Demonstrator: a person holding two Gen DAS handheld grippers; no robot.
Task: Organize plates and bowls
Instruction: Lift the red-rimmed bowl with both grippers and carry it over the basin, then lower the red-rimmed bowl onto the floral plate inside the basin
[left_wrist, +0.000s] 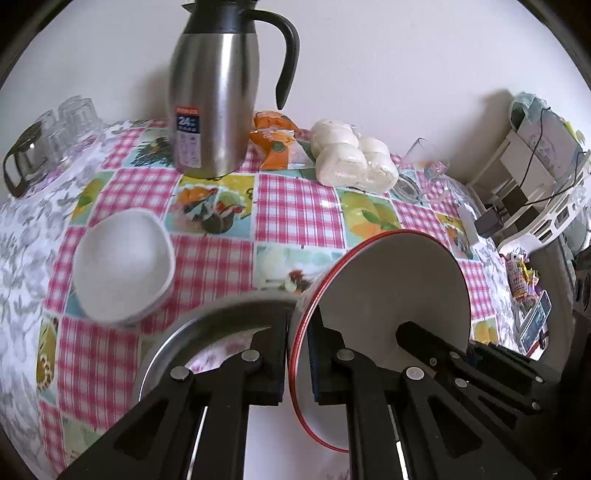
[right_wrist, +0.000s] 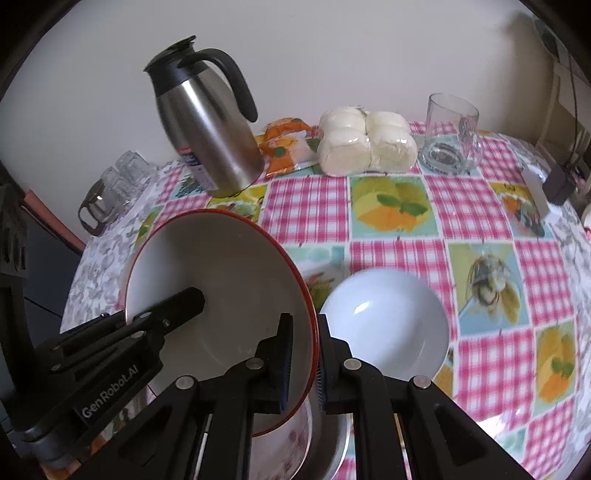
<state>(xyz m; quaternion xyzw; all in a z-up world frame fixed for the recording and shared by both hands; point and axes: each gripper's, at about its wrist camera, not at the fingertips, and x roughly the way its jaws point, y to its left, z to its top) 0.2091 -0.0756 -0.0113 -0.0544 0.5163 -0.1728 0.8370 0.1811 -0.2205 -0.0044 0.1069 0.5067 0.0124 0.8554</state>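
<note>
Left gripper (left_wrist: 298, 343) is clamping the rim of a red-rimmed white bowl (left_wrist: 399, 288), one finger outside the wall, the other inside. Right gripper (right_wrist: 306, 358) is pinching the opposite side of the same rim the same way, blue pads pressing on either face of the wall. Between the two grips the bowl is hanging tilted, its inside facing each camera in turn, clear of the cloth as far as the views show. Each wrist view is also catching the other gripper's black finger reaching into the bowl's white interior.

Directly beneath the held bowl a metal-rimmed plate (left_wrist: 207, 325) with a faint pink floral pattern is lying on the table; whether the bowl's lower edge is touching it cannot be told.

A plain white bowl (right_wrist: 388, 325) is sitting upright and empty on the tablecloth (right_wrist: 391, 206), just beside the plate, on the right gripper's side. A second white bowl (left_wrist: 123, 266) is sitting on the left gripper's side, apart from the plate.

Farther back a steel thermos jug (left_wrist: 214, 110) with a black handle is standing near the wall. Next to it an orange packet (left_wrist: 275, 142) is lying flat, touching a wrapped pack of white buns (left_wrist: 351, 155). A clear glass mug (right_wrist: 452, 133) is standing past the buns. At the far left edge several upturned glasses (left_wrist: 70, 122) are crowding beside a small glass pot (left_wrist: 26, 162).
</note>
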